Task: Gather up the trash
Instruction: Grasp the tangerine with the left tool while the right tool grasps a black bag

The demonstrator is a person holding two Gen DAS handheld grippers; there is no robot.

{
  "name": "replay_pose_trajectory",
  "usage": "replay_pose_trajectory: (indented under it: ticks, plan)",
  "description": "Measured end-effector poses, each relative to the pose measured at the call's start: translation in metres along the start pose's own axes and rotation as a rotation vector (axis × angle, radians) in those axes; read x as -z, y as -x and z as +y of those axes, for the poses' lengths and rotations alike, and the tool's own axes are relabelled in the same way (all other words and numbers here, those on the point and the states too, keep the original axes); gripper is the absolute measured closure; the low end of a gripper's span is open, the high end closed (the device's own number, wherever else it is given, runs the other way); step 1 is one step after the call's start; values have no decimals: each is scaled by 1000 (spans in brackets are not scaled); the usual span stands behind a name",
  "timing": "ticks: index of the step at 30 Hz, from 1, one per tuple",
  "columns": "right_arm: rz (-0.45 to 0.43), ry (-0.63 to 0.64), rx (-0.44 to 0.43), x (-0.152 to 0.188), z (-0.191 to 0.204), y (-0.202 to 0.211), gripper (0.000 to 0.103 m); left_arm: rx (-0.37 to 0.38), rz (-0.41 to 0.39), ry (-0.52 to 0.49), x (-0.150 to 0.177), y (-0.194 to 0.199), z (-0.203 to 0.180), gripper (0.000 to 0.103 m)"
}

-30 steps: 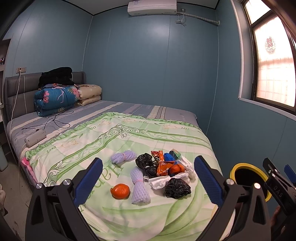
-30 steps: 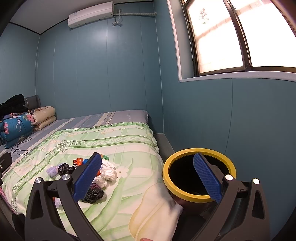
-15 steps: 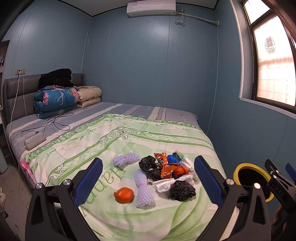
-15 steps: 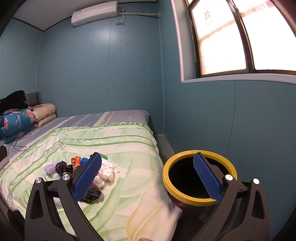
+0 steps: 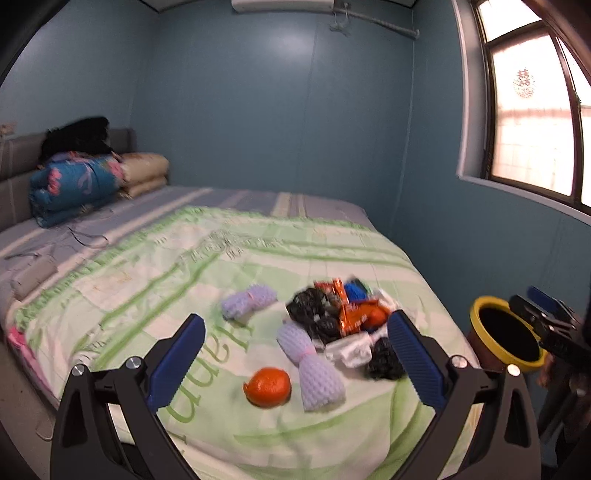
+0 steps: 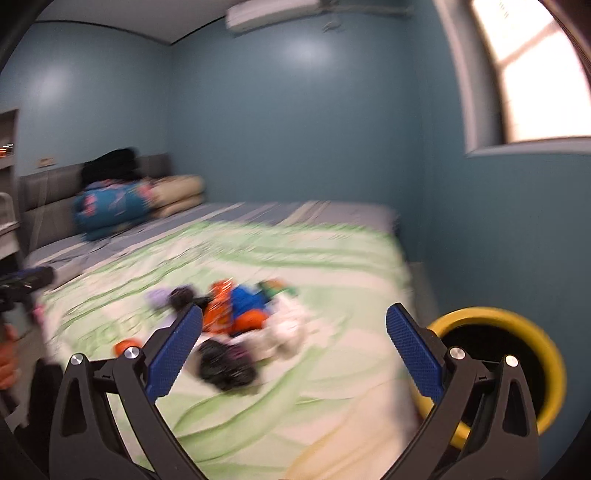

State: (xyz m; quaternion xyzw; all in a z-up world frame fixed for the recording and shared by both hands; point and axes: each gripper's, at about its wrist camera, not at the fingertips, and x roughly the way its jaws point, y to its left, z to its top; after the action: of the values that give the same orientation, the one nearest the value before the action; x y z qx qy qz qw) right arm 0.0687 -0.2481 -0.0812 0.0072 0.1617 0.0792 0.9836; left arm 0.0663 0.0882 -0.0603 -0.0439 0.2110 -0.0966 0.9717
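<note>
**Two hand-held grippers over a bed with a trash pile and a bin**

Left hand-held gripper (image 5: 295, 363): blue-padded fingers spread wide apart, nothing between them, held above the near end of the bed (image 5: 155, 266). Right hand-held gripper (image 6: 294, 354): fingers likewise wide apart and empty; its view is motion-blurred.

Between the left fingers, on the green-and-white quilt (image 5: 221, 251):
- orange fruit (image 5: 268, 386), nearest the camera, lying alone;
- purple foam fruit net (image 5: 312, 365), just right of the orange;
- second purple foam net (image 5: 248, 303), farther back and to the left.

Trash pile, right of the nets, pieces touching or overlapping:
- black crumpled bag (image 5: 308, 308) at the back;
- orange snack wrapper (image 5: 352, 317);
- blue item (image 5: 355, 290), kind unclear;
- white crumpled paper (image 5: 351, 349);
- second black bag (image 5: 384, 360), partly behind the left gripper's right finger.

Beside the bed's right edge: yellow-rimmed trash bin (image 6: 550, 365), dark inside, behind the right gripper's right finger.

Far end of bed: folded blue floral quilt (image 5: 74, 184), beige pillows (image 5: 146, 171), black clothing (image 5: 77, 134) on top. Wall-mounted air conditioner (image 5: 280, 4) above; window (image 5: 532, 129) on the right wall.
</note>
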Motion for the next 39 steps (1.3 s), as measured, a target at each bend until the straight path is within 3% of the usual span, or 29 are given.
replay_pose_trajectory:
  ticks: [3,6,10,15,24,27,31,37,39]
  plan:
    - [84,8,-79,9,6,-27,8,-16,93,-26,17,-25,10,7]
    - [195,101,-113,22,20,-60,8,-26,167,-62,35,-49,17,7]
    - [270,127,-160,35,29,-86,8,-18,277,-54,54,-80,31,7]
    - [329,174,-177,42,39,-112,8,-12,326,-31,64,-102,43,7]
    - [355,198,-211,45,50,-133,8,-1,366,25,68,-133,46,7]
    - [377,212,-204,48,51,-143,9,-31,377,11,72,-141,46,7]
    - [406,220,-193,53,54,-156,22,-41,399,35,76,-151,51,8]
    - [446,190,-212,57,57,-168,31,-42,415,40,77,-164,53,24]
    - [458,182,-217,58,59,-170,40,-37,425,38,76,-170,52,40]
